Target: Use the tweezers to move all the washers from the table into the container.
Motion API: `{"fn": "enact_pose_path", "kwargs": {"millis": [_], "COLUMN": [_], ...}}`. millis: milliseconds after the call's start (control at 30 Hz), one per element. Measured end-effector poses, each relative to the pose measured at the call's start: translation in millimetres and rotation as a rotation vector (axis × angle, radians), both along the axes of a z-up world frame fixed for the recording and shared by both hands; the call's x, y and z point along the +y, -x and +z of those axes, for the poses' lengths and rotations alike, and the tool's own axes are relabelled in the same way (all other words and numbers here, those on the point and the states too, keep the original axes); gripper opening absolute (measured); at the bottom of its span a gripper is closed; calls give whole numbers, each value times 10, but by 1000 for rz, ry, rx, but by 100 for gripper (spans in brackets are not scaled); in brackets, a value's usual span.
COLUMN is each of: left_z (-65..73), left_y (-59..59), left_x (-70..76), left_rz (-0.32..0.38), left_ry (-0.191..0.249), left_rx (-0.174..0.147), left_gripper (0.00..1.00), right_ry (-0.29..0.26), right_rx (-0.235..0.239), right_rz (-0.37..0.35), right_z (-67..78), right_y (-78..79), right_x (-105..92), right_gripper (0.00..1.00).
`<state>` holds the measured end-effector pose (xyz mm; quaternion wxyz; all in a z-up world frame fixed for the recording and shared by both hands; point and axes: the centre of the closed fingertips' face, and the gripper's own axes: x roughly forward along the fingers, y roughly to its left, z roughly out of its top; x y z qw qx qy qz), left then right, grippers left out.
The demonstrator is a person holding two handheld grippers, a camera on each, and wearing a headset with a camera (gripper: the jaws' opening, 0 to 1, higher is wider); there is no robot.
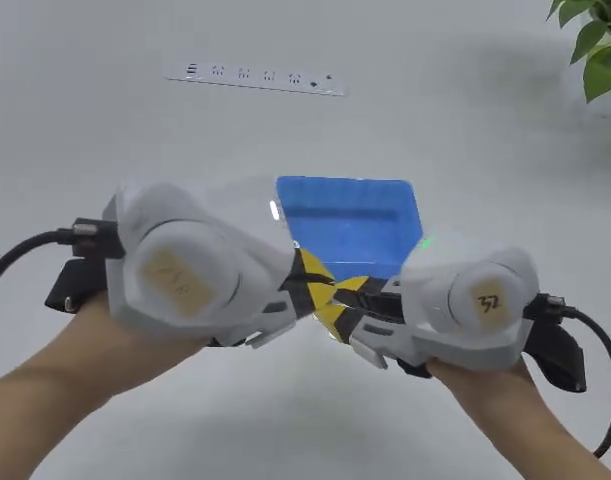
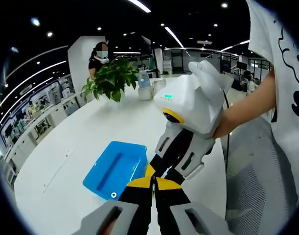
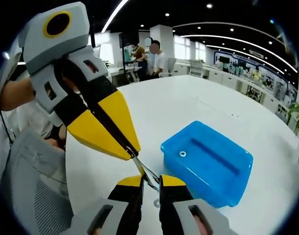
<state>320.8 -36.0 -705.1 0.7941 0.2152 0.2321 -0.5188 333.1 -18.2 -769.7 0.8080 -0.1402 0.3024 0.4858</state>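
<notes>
A blue container stands on the white table just beyond both grippers. One washer lies inside it, and it also shows as a small ring in the left gripper view. Thin metal tweezers run from the left gripper into the right gripper. Both pairs of yellow jaws are shut on the tweezers. Another small washer seems to lie on the table under the tips. In the head view the left gripper and the right gripper meet tip to tip.
A white power strip lies at the far side of the table. A potted plant stands at the back right corner. People stand far off in the office behind the plant.
</notes>
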Motion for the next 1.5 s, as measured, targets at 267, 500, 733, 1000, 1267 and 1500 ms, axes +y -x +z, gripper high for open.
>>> {"fn": "enact_pose_path", "kwargs": {"millis": [267, 500, 733, 1000, 1267, 1500], "left_z": [-99, -101, -98, -102, -65, 126], "left_y": [-6, -6, -23, -19, 7, 54], "left_x": [-29, -32, -11, -16, -47, -98], "left_rz": [-14, -9, 0, 2, -13, -36], "left_ry": [-10, 0, -2, 12, 0, -4], "left_rx": [14, 24, 17, 32, 25, -15], "left_gripper": [0, 0, 0, 0, 0, 0], "right_ry": [36, 12, 20, 33, 71, 77], "right_rx": [2, 23, 10, -5, -47, -79], "right_rz": [18, -6, 10, 37, 55, 65], "right_z": [-99, -117, -98, -112, -68, 128], "right_y": [12, 3, -11, -8, 19, 38], "right_x": [-17, -30, 7, 16, -19, -43], "right_gripper": [9, 10, 9, 6, 5, 5]}}
